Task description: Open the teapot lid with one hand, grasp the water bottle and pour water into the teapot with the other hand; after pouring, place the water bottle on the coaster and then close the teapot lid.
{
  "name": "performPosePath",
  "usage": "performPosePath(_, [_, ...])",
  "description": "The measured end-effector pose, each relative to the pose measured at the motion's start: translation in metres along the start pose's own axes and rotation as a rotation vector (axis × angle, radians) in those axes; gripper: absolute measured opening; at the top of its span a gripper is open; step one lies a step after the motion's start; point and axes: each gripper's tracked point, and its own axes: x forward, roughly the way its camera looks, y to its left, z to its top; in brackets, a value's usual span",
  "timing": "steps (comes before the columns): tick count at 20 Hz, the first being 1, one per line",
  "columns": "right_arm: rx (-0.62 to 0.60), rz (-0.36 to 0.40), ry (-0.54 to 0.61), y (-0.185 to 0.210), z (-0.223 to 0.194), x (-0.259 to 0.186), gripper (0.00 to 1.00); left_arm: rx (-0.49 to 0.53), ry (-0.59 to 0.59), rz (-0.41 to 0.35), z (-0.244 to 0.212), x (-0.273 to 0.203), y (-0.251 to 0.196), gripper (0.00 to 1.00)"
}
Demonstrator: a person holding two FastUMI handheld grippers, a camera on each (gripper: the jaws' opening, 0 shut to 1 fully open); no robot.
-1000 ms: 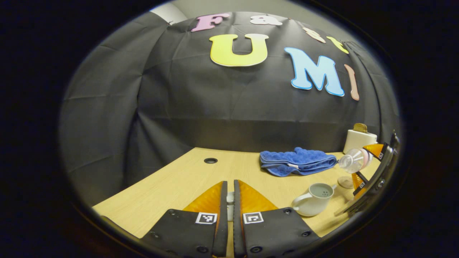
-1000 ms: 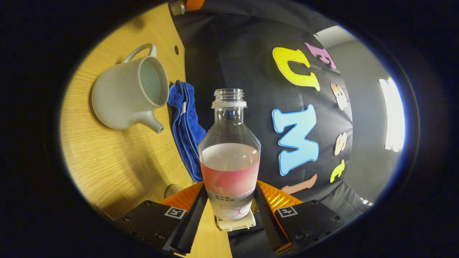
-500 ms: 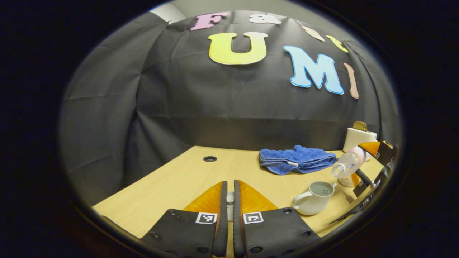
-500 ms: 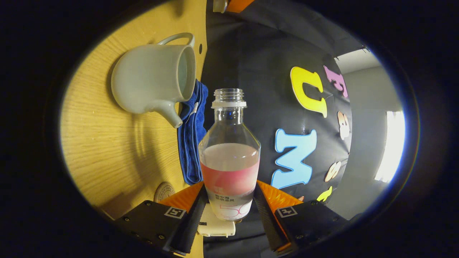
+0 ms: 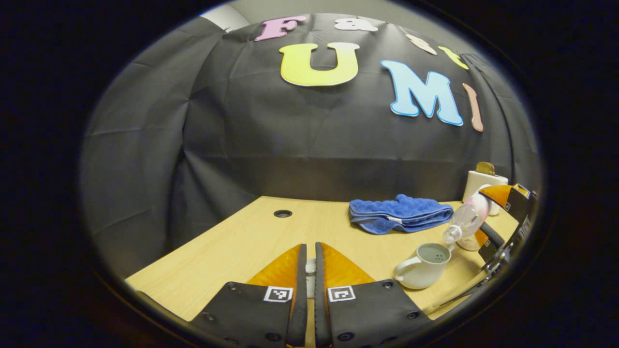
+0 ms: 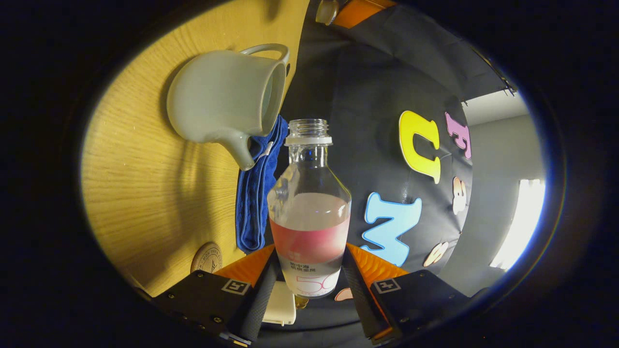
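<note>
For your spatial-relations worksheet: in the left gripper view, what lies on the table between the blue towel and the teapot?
Nothing rests there: bare table separates the towel from the teapot. The tilted bottle hangs above the teapot's right side.

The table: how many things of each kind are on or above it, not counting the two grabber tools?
Teapot: 1
Teapot lid, pinched in the left gripper: 1
Water bottle, held tilted by the right gripper: 1
Blue towel: 1
Round coaster: 1
White box at the back: 1
Total: 6
</note>
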Motion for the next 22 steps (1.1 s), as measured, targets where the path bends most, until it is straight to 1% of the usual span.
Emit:
performPosePath(6, [-0.04, -0.016, -0.018, -0.007, 0.003, 0.003, 0.77, 0.003, 0.003, 0.0, -0.001, -0.001, 0.0, 0.13])
performPosePath(15, [-0.066, -0.03, -0.036, -0.015, 0.006, 0.006, 0.77, 0.002, 0.003, -0.006, 0.0, -0.001, -0.001, 0.13])
performPosePath(22, [-0.09, -0.054, -0.04, -0.03, 0.004, 0.006, 0.77, 0.005, 0.004, -0.011, 0.0, -0.002, -0.002, 0.13])
